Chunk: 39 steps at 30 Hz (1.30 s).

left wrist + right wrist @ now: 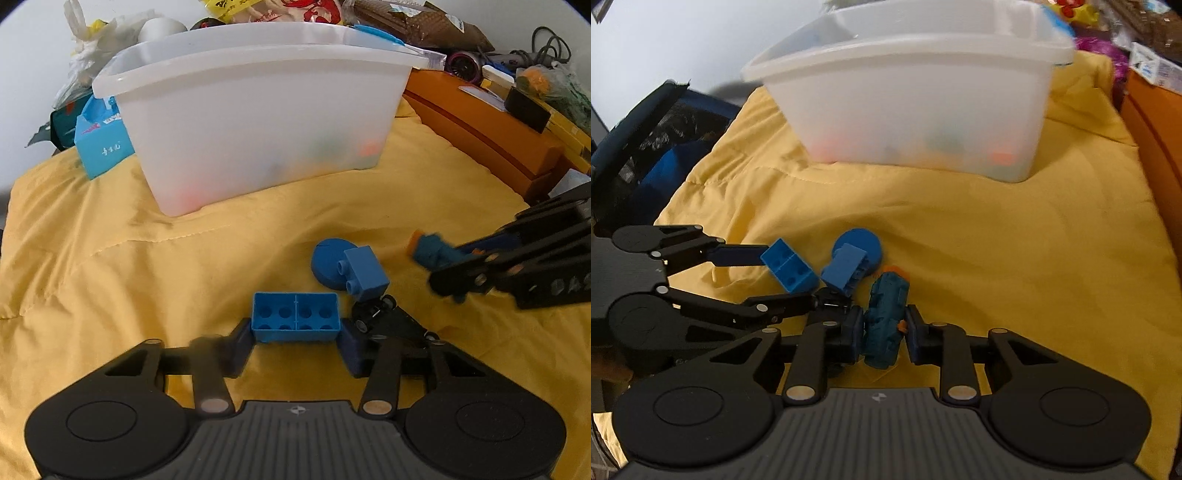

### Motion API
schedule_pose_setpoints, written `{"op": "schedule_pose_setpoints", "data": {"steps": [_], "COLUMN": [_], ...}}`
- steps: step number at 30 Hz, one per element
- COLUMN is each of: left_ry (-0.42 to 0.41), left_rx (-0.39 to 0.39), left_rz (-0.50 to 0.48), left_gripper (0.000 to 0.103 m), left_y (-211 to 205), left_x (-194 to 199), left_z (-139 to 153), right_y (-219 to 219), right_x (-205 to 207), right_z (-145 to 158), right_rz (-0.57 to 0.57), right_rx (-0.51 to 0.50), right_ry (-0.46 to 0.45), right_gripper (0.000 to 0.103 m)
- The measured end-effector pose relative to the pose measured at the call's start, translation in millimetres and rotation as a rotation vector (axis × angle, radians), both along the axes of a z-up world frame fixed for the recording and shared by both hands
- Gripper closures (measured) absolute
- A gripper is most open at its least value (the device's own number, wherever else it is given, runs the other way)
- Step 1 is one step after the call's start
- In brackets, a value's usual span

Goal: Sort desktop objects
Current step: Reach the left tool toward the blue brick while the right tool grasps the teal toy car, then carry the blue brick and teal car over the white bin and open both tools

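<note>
The left gripper [295,341] grasps a blue building brick [295,317], hollow side up, on the yellow cloth [147,266]. The right gripper [884,334] clenches a teal toy [886,317] with orange tips. Between them lie a small blue studded brick [365,275] on a blue disc [327,262], and a little black wheeled piece [373,314]. Far behind stands a translucent white bin [258,122]. The blue box [101,144] at far left bears white characters too small to read.
</note>
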<state>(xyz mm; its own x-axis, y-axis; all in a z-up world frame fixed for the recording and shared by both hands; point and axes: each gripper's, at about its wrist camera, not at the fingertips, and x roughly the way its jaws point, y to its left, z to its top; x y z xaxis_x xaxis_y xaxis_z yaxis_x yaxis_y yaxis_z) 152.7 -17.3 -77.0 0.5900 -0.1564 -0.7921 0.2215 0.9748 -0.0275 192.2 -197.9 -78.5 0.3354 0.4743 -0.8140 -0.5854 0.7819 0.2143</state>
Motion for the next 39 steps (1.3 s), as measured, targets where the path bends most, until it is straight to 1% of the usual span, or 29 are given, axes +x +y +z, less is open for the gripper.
{"op": "schedule_pose_setpoints", "data": {"steps": [5,11,16,21,26,30,33,36,39], "left_ry": [-0.037,-0.094,-0.146,-0.163,-0.203,-0.195,-0.180,-0.174,-0.170], "left_rx": [-0.023,-0.077,-0.138,-0.182,-0.159,-0.139,-0.137,-0.108,-0.111], "left_rz": [0.002,0.053,0.101,0.153,0.137,0.125,0.120,0.110,0.102], "left_gripper": [0.051,0.051,0.051,0.051,0.051,0.051,0.051,0.051,0.051], "left_y": [5,21,35,47,51,55,57,57,58], "left_x": [-6,-20,-25,-9,11,35,53,70,84], "left_z": [9,44,87,126,159,180,192,202,211], "right_y": [-18,-31,-33,-28,-22,-19,-19,-17,-14], "right_x": [-1,-7,-6,6,23,42,58,73,89], "right_z": [7,22,52,94,129,152,164,174,180], "right_rz": [-0.039,-0.061,-0.051,-0.041,-0.029,-0.032,-0.042,-0.049,-0.058], "right_rx": [0.024,0.072,0.126,0.183,0.207,0.209,0.213,0.209,0.196], "right_ry": [-0.016,-0.048,-0.098,-0.156,-0.203,-0.225,-0.226,-0.215,-0.200], "right_gripper": [0.076,0.076,0.076,0.076,0.076,0.076,0.076,0.076,0.076]}}
